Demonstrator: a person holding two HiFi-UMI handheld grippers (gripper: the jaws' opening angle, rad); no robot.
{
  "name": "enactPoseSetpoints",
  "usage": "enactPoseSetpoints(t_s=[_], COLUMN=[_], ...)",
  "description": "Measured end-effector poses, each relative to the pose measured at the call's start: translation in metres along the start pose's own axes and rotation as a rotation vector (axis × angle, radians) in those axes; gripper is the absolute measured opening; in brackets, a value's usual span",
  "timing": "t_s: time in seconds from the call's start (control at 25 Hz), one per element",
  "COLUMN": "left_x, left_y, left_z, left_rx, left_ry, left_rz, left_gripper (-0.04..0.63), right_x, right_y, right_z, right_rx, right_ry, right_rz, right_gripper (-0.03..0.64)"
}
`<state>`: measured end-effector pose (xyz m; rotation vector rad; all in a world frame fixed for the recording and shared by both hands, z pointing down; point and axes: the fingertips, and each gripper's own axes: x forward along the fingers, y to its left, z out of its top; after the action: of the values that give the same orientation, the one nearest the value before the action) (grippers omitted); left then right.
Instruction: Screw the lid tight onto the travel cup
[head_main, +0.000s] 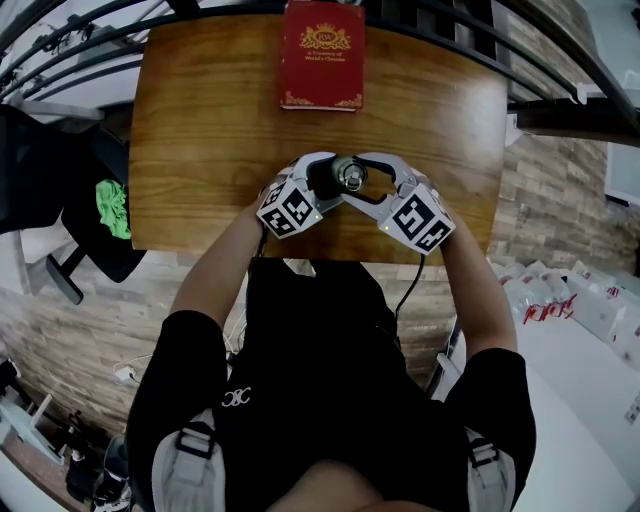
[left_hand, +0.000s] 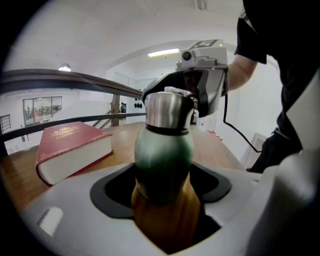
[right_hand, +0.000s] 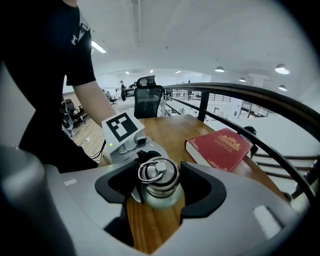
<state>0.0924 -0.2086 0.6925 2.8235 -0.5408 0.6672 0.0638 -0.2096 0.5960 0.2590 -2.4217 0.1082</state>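
Clamping the travel cup, the left gripper faces the right gripper, closed on the lid.

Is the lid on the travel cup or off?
On. The steel lid sits atop the green travel cup, between the jaws of the right gripper; how tight, cannot tell.

We see the travel cup upright at the front edge of the bench. Its rounded body is a muted green, and we cannot tell whether its base rests on the wood. Its lid is a brushed steel cylinder seated on the cup's neck, with a metal ring lying flat on top beside a small centre knob. Our left hand-held gripper clasps the green body. Our right hand-held gripper closes on the lid from either side.
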Motion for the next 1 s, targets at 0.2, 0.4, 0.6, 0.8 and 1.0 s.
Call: enactPoseSetpoints(t_s=[0.2,0.4,0.6,0.8,1.0], left_x=[-0.001,0.000,-0.001,0.000,-0.001], left_y=[0.001,0.002,0.002,0.000,-0.001], left_z=[-0.001,0.000,-0.001,-0.001,0.000], left_rx=[0.007,0.017,0.025,0.028,0.031], left_ry=[-0.006,-0.013,-0.017,-0.015,-0.014], left_rz=[0.016,0.035,0.040,0.031,0.028], left_gripper=[0.385,0.385,0.385,0.385,0.385], right_x=[0.000,-0.002,-0.004,-0.008,-0.009], right_y=[-0.004,-0.009,-0.013,-0.013,-0.006], right_z=[0.004,0.004,0.002,0.002,0.004], right_rx=[0.086,0.191,0.336,0.403,0.384], right_ry=[-0.050,-0.094,-0.132,-0.162,-0.180], right_rz=[-0.100,-0.234,-0.445,-0.538,-0.434], right_gripper=[0.258,0.258,0.259,0.261,0.258])
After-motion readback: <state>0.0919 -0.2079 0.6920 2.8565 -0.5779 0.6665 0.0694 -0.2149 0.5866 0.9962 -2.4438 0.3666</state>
